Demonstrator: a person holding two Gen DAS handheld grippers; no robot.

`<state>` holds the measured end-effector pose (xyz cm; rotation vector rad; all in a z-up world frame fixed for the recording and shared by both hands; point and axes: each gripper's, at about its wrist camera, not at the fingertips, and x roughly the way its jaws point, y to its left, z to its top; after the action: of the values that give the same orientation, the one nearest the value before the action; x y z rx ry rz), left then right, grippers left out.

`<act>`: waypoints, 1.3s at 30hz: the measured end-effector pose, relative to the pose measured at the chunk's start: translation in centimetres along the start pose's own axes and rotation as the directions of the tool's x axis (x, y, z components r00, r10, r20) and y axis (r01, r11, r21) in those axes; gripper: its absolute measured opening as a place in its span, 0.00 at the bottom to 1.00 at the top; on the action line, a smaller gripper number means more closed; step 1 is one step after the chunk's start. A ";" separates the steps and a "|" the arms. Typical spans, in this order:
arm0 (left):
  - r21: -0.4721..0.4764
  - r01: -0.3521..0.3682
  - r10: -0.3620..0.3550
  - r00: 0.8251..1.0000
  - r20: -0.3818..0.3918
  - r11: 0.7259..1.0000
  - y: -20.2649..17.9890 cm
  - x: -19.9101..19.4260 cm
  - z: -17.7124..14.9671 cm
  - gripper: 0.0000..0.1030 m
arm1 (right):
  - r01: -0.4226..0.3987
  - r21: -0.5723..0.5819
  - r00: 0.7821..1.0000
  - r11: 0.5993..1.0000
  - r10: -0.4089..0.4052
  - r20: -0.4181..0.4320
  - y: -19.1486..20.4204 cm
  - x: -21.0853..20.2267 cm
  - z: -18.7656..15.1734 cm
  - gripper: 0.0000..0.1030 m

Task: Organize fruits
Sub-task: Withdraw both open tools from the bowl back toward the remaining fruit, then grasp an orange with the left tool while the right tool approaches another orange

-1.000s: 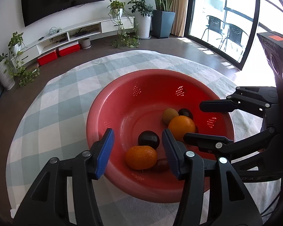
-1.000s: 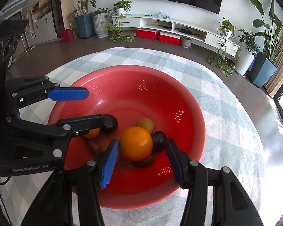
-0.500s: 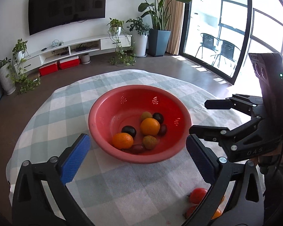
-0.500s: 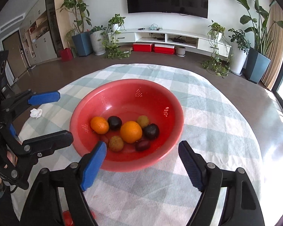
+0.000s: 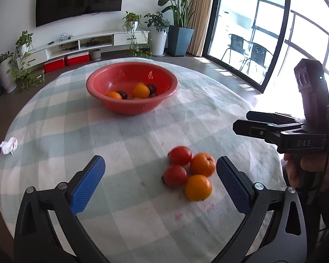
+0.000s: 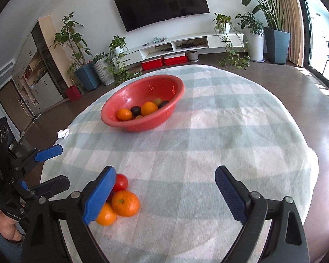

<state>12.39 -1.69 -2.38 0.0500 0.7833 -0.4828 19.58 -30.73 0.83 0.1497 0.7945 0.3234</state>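
Resting just beside the left claw (image 5: 160,185), four fruits (image 5: 189,172) touch.

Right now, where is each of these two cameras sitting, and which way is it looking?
Left wrist: rides the left gripper, looking along its open fingers at loose fruit on the checked cloth; the right gripper and hand show.
Right wrist: rides the right gripper, jaws opening and empty, facing the cloth; the left gripper shows.
Shared: the red bowl and the wall TV.
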 end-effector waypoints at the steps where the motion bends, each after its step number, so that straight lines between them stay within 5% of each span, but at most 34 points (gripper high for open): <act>1: -0.009 0.009 -0.009 1.000 -0.013 1.000 -0.3 0.0 -0.6 1.00 | 0.008 0.001 1.000 1.000 -0.008 0.000 0.1 -0.3 -0.6 0.91; 8: -0.050 0.015 -0.017 0.999 -0.051 0.999 -2.2 0.3 -3.2 1.00 | 0.004 0.045 1.000 0.999 -0.004 -0.008 0.1 -1.4 -2.9 0.91; 25: 0.012 -0.005 0.007 0.996 -0.093 1.000 -4.6 3.3 -3.1 0.98 | 0.025 0.044 1.000 0.999 -0.025 -0.009 0.8 -2.5 -4.7 0.91; 39: 0.007 0.003 -0.002 0.990 -0.140 1.000 -4.5 5.6 -3.1 0.42 | 0.027 0.036 1.000 0.999 -0.027 -0.006 0.9 -3.0 -4.8 0.91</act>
<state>11.71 -7.22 -7.84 0.0908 0.9194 -0.4879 13.96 -30.82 -0.30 0.1716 0.8069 0.2845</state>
